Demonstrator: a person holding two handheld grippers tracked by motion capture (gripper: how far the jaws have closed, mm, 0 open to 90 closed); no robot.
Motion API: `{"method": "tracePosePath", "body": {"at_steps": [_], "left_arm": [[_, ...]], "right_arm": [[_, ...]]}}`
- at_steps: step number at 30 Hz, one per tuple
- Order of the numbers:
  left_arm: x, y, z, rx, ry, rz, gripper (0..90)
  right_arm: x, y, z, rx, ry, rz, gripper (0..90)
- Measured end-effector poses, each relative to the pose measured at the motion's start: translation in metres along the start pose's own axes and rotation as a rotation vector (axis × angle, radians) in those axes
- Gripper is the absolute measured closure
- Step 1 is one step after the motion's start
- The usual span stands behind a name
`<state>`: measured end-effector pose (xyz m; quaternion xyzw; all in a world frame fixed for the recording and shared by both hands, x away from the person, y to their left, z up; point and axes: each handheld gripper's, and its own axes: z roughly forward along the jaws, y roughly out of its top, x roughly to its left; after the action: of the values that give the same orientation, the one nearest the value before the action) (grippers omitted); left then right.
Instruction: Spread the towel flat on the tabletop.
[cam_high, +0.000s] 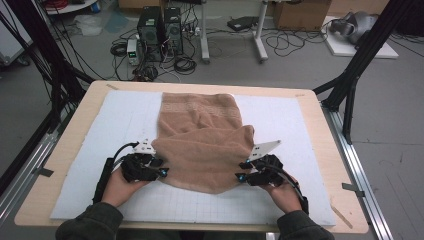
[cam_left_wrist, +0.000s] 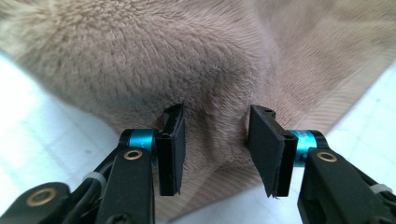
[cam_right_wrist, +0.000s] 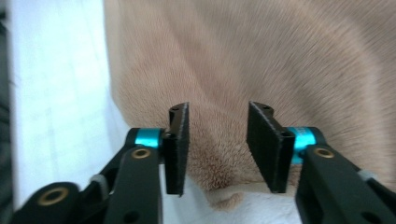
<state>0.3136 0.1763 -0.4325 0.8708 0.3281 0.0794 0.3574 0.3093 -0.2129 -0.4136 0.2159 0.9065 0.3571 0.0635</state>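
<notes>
Looking down from the high view, I saw the tan fleece towel (cam_high: 205, 142) lying folded over on the white gridded mat (cam_high: 100, 130) that covered the wooden table (cam_high: 70, 145), its near edge bunched toward me. My left gripper (cam_high: 159, 167) sat at the towel's near left side and my right gripper (cam_high: 243, 171) at its near right side, each just at the cloth's edge, with my hands behind them.

In the left gripper view, my jaws stood partly apart, with a fold of the towel (cam_left_wrist: 205, 79) bulging between the pads (cam_left_wrist: 170, 149) but not pinched by them; white mat (cam_left_wrist: 42, 126) showed on either side.

In the right gripper view, my jaws were likewise parted to a middling gap over the towel's (cam_right_wrist: 261, 60) near edge, the pads (cam_right_wrist: 266, 144) clear of the pile, with mat (cam_right_wrist: 56, 84) showing at the left.
</notes>
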Motion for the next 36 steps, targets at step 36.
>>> {"method": "tracePosePath", "body": {"at_steps": [36], "left_arm": [[-0.043, -0.011, -0.069, -0.181, -0.116, 0.072, 56.0]], "right_arm": [[0.034, 0.002, -0.050, -0.109, 0.066, -0.046, 64.0]]}}
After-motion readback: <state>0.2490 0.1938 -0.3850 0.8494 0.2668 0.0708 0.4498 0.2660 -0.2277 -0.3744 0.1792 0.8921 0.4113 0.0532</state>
